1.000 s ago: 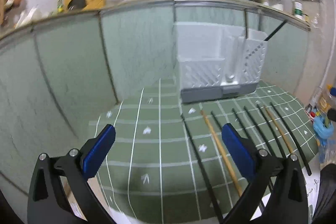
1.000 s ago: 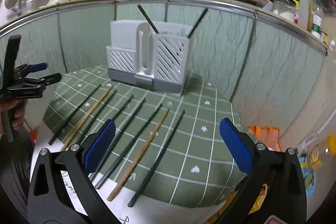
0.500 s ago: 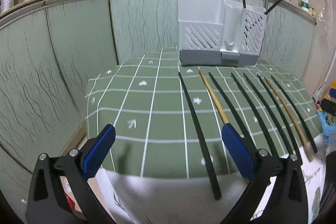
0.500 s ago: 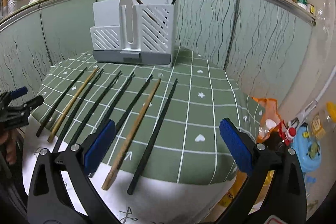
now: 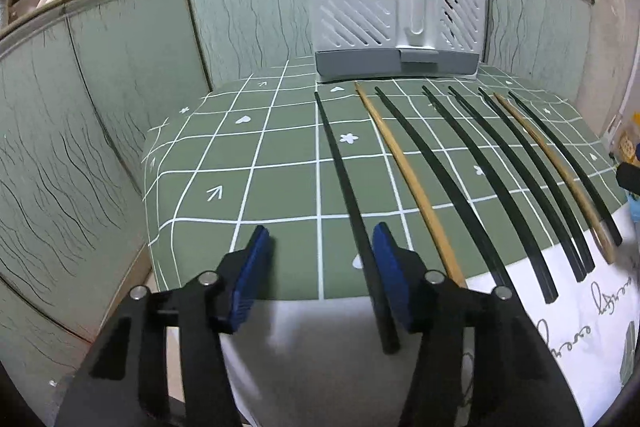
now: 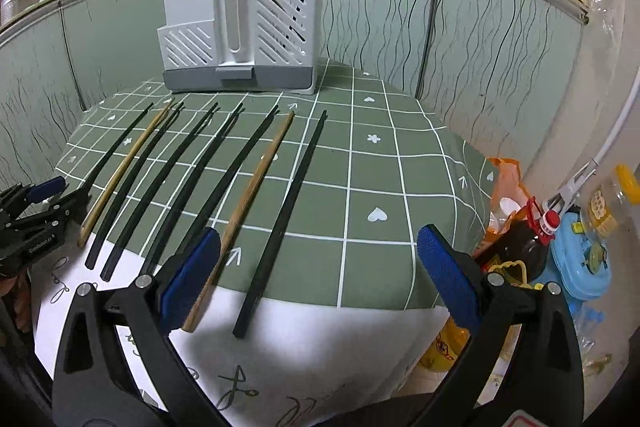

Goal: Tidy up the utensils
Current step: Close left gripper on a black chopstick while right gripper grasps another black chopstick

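Left wrist: — how far along are we?
— Two chopsticks stand in the white holder (image 5: 396,23); eight lie in a row on the worktop (image 5: 280,163).
— Grippers?
— My left hand-held gripper (image 5: 320,267) is part-open beside the leftmost black chopstick (image 5: 348,195), holding nothing. My right hand-held gripper (image 6: 320,279) is spread wide, empty.

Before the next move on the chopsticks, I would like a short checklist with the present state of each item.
1. Left gripper open: ok.
2. Leftmost black chopstick between its pads: not ok, it lies beside the right pad.
3. Right gripper open and empty: ok.
4. Rightmost black chopstick between its fingers: ok.
5. White utensil holder upright, with two chopsticks in the tall compartment: ok.
6. Room left in that compartment: cannot tell.
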`<state>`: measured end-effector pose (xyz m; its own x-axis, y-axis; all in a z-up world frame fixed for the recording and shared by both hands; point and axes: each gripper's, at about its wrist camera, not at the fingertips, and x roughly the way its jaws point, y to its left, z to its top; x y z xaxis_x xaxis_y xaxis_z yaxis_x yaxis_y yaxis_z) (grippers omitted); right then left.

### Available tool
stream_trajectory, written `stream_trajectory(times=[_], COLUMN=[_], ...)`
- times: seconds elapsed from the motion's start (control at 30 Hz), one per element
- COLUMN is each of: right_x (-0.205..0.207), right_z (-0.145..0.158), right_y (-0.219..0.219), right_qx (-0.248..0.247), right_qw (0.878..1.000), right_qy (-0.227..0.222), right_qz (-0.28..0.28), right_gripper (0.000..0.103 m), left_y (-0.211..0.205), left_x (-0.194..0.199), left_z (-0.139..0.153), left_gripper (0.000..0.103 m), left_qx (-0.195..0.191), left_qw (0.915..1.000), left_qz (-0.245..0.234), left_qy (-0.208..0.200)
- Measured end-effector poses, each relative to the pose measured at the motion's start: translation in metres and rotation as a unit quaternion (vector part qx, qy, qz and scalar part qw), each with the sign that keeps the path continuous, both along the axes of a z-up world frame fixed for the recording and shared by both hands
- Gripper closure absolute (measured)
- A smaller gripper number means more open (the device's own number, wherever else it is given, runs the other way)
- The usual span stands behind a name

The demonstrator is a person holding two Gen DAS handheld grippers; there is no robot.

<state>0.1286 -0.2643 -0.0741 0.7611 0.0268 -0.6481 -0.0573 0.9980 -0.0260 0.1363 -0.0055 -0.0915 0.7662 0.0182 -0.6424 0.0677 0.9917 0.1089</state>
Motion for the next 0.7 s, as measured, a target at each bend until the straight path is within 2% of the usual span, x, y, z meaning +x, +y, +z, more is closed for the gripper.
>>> stream_trajectory(times=[0.13, 0.17, 0.2, 0.23, 0.4, 0.6, 0.67, 0.7], right_x=[0.005, 0.005, 0.005, 0.006, 0.009, 0.007, 0.006, 0.006], right_z=[-0.009, -0.011, -0.013, -0.015, -0.024, -0.027, -0.028, -0.028], right_y=[0.007, 0.009, 0.009, 0.011, 0.013, 0.021, 0.021, 0.021], right_qx=[-0.015, -0.015, -0.013, -0.013, 0.001, 0.003, 0.010, 0.012], right_qw=[1.000, 0.999, 0.999, 0.999, 0.998, 0.999, 0.999, 0.998], right_qy=[0.027, 0.032, 0.037, 0.041, 0.058, 0.052, 0.051, 0.051], right_qz=[-0.003, -0.001, 0.000, -0.005, -0.007, -0.009, -0.014, -0.018], right_gripper=[0.022, 0.026, 0.032, 0.036, 0.064, 0.083, 0.088, 0.095], left_y=[-0.004, -0.004, -0.004, -0.005, -0.007, -0.006, -0.006, -0.005], left_x=[-0.004, -0.004, -0.005, -0.005, -0.004, -0.004, -0.004, -0.003], left_z=[0.000, 0.000, -0.001, -0.001, -0.002, -0.002, -0.002, -0.002], left_gripper=[0.068, 0.071, 0.079, 0.081, 0.082, 0.083, 0.085, 0.089], left_qx=[0.016, 0.015, 0.011, 0.012, 0.019, 0.014, 0.013, 0.014], left_qw=[0.9998, 0.9999, 0.9999, 0.9999, 0.9998, 0.9998, 0.9998, 0.9998], left_qz=[0.001, -0.001, -0.006, -0.009, -0.011, -0.012, -0.012, -0.011], left_qy=[-0.008, -0.008, -0.006, -0.005, -0.004, -0.003, -0.003, -0.003])
